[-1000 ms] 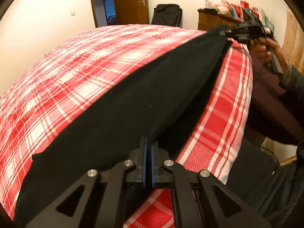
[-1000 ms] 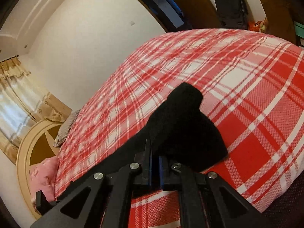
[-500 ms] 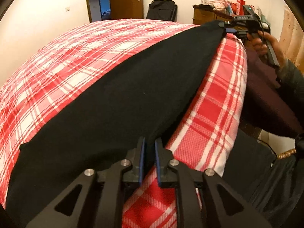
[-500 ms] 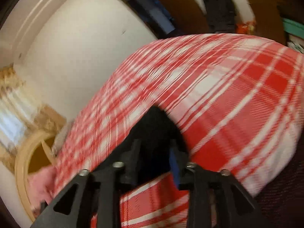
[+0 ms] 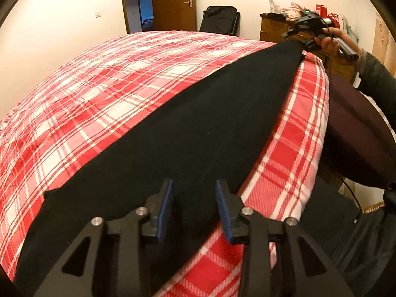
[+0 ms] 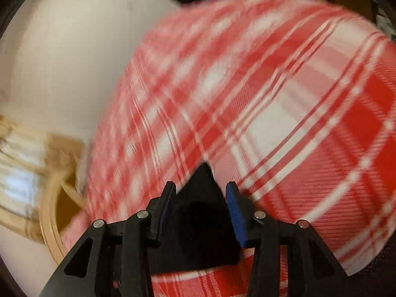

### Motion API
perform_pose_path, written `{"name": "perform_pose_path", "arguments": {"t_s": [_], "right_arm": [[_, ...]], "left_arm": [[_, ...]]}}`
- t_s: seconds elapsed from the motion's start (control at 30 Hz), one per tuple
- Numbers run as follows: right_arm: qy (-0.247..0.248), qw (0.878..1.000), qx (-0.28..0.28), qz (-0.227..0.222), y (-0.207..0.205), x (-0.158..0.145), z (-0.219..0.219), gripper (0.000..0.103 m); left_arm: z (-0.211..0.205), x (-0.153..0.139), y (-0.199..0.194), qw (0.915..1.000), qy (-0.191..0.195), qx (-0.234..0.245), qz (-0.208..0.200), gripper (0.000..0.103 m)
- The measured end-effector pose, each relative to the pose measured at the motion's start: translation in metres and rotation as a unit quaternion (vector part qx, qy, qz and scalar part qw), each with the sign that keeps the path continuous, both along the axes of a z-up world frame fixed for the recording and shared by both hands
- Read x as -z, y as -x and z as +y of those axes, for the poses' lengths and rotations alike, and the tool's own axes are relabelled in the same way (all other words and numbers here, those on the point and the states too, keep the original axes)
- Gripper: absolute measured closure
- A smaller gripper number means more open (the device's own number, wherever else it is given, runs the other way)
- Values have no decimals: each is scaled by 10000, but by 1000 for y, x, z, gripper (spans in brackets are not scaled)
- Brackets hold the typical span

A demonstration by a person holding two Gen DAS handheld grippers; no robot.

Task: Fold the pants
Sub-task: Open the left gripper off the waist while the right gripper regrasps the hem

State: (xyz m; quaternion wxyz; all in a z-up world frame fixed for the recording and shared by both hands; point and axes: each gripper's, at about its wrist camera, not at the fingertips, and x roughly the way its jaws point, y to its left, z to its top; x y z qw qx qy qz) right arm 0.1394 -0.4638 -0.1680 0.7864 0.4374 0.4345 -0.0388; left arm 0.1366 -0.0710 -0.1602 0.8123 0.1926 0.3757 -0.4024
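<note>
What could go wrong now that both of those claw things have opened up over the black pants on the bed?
The pants lie close to the near edge of the plaid bedspread, so a nudge might drag them off the bed. The left gripper hangs open with cloth between its pads; backing away could snag it and spoil the fold. The right gripper view is blurred with motion, and its open jaws flank a pants corner, which might flip.

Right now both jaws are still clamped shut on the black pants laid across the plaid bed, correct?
Not quite. The black pants do lie across the plaid bed, but both jaws are open. The left wrist view shows the left gripper spread with its pads apart; the right wrist view shows the right gripper likewise spread.
</note>
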Motion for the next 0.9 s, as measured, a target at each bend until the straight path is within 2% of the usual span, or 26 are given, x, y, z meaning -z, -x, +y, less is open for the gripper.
{"name": "perform_pose_path", "arguments": {"t_s": [0.03,0.07,0.1,0.2,0.33,0.4,0.47,0.5,0.53,0.6,0.63,0.67,0.7,0.73,0.83,0.9], "right_arm": [[-157,9998,-135,83,-6,8,4,59],[-22,9997,-187,157,-10,9,9,70],[183,9993,-256,176,-12,7,13,86],[692,9961,-393,-372,-8,-14,30,92],[1373,9843,-524,-976,3,-40,55,93],[2165,9677,-537,-1178,8,-52,69,93],[2885,9518,-390,-969,3,-54,74,92],[3023,9497,-345,-744,-2,-49,71,88],[2986,9530,-229,-454,-6,-39,64,88],[2781,9601,-56,-279,-3,-30,52,87],[2668,9633,2,-289,1,-28,49,87],[2588,9653,89,-341,9,-27,44,82],[2574,9655,185,-358,15,-27,41,69],[2561,9656,294,-351,24,-26,37,63],[2343,9693,485,-558,50,-32,35,62],[2299,9693,372,-783,56,-37,46,62]], "left_arm": [[-3,2,-2,10000,-3,13,34,65],[-3,4,-2,10000,-12,23,55,65],[-5,7,-3,10000,-33,33,79,65],[-9,14,-4,9998,-87,48,189,65],[-9,16,-3,9997,-108,57,221,65],[-9,16,-2,9997,-104,52,235,65],[-10,16,-1,9997,-117,46,224,65],[-11,16,-1,9997,-130,44,206,65],[-12,16,-1,9997,-137,41,195,65],[-11,15,0,9997,-134,40,189,65],[-10,15,0,9997,-126,48,198,65],[-9,16,1,9997,-115,56,205,65],[-9,17,0,9997,-106,66,213,64],[-8,17,0,9997,-98,77,215,64],[-8,18,-1,9997,-87,98,218,63],[-9,17,0,9997,-100,92,209,63]]}}
